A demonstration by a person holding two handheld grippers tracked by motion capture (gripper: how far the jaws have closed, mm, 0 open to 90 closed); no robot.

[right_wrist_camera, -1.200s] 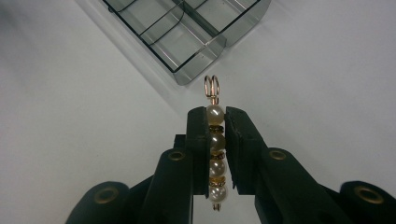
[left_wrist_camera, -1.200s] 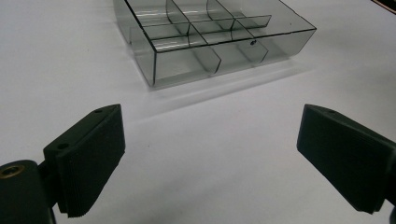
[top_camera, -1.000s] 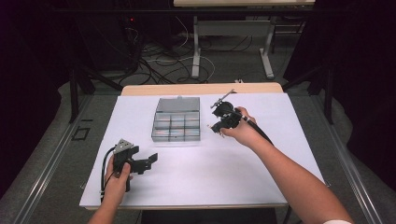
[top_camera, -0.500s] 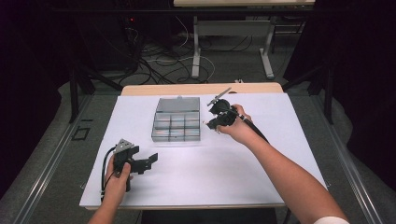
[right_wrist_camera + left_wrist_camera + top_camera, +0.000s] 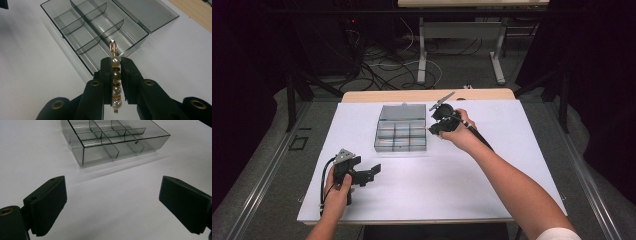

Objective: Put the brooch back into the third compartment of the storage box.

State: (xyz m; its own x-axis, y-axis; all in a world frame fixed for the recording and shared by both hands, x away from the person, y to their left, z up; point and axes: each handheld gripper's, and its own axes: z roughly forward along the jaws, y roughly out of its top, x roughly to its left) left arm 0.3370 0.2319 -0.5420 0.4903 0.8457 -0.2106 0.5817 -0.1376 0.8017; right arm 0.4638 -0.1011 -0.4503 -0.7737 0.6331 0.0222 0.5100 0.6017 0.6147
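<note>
**Pearl clip over the compartment box**

A pearl hair clip, four white beads with gold spacers and a gold loop end, sits clamped lengthwise, seemingly just beside the clear, open compartment box on the white table.

The right gripper is hovering beside the clear divided box while the left gripper is resting on the white table.
</note>
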